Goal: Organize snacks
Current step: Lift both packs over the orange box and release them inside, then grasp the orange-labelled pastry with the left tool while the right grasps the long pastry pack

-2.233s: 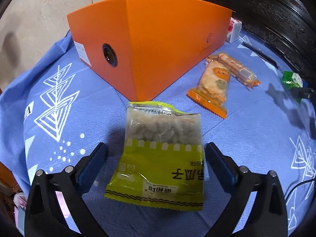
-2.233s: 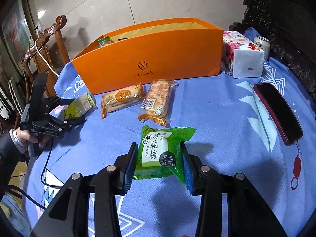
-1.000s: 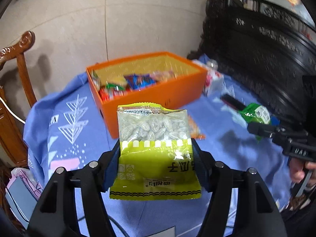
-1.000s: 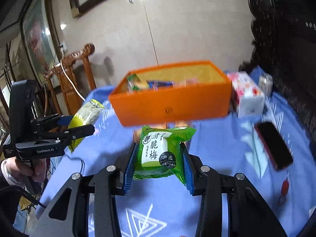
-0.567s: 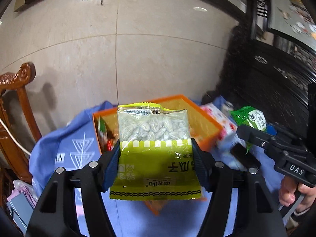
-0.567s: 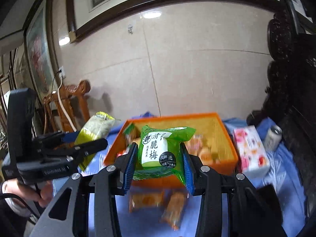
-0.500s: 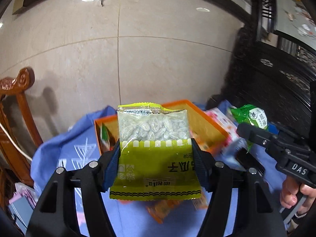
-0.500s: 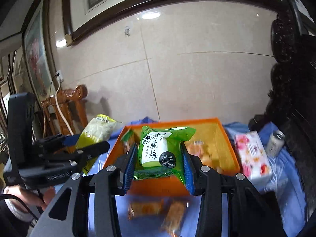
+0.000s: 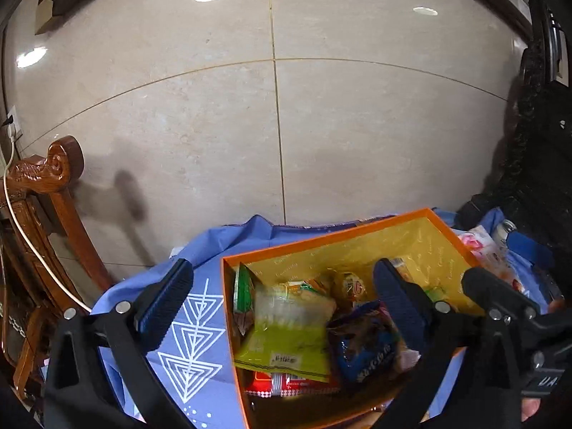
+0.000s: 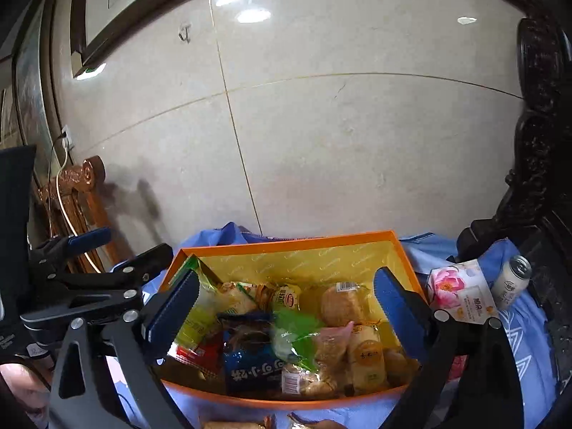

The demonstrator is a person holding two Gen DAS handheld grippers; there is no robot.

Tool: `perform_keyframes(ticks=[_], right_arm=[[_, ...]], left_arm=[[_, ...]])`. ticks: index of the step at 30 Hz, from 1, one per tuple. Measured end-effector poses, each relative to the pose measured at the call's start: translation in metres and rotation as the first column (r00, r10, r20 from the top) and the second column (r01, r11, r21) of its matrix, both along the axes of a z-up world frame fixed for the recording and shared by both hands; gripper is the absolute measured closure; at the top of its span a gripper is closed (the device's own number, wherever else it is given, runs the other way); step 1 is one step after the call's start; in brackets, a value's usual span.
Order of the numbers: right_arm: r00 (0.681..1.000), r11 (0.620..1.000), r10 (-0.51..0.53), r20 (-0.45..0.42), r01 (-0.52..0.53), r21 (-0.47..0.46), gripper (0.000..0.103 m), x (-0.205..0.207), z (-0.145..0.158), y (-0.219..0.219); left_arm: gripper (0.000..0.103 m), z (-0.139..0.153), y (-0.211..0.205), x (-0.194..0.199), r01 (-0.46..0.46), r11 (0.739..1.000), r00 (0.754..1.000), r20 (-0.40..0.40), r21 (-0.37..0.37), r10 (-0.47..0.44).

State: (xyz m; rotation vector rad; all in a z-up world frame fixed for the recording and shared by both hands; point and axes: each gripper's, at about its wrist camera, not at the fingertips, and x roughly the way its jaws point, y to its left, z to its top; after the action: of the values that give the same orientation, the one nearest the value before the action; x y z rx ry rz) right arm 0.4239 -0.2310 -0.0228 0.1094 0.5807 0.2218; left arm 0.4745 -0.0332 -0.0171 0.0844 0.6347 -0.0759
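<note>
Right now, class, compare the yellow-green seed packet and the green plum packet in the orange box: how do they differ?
The yellow-green seed packet is the larger, with a clear window, at the orange box's left end. The green plum packet is smaller, all green with a white patch, mid-box. Both are blurred and clear of the opening jaws.

Blue tablecloth with white triangle print (image 9: 186,325); carved reddish-brown wooden chair (image 9: 43,186) at left, white cable (image 9: 21,228) draped over it; beige tiled wall (image 9: 286,107); floral-printed white tissue pack (image 10: 461,295) beside a silver drink can (image 10: 511,277); dark carved wooden furniture (image 10: 536,143) at right.
</note>
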Motion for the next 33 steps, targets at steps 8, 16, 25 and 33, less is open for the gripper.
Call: perform_keyframes(ticks=[8, 16, 25, 33], right_arm=[[1.000, 1.000, 0.009, 0.025, -0.009, -0.013, 0.004, -0.027, 0.012, 0.000], [1.000, 1.000, -0.009, 0.020, 0.009, -0.005, 0.004, -0.080, 0.002, -0.013], [0.988, 0.998, -0.059, -0.140, 0.056, -0.021, 0.004, -0.119, -0.072, -0.016], [0.942, 0.992, -0.117, -0.316, 0.093, -0.089, 0.023, -0.112, -0.145, -0.006]], left_arm=[[0.004, 0.006, 0.002, -0.024, -0.001, 0.999, 1.000, -0.011, -0.033, 0.001], [0.004, -0.008, 0.010, -0.086, 0.009, 0.991, 1.000, -0.025, -0.134, -0.012], [0.004, -0.077, 0.010, -0.143, -0.036, 0.991, 0.994, -0.105, -0.132, 0.022], [0.004, -0.113, 0.020, -0.169, -0.006, 0.997, 0.991, -0.130, -0.079, -0.004]])
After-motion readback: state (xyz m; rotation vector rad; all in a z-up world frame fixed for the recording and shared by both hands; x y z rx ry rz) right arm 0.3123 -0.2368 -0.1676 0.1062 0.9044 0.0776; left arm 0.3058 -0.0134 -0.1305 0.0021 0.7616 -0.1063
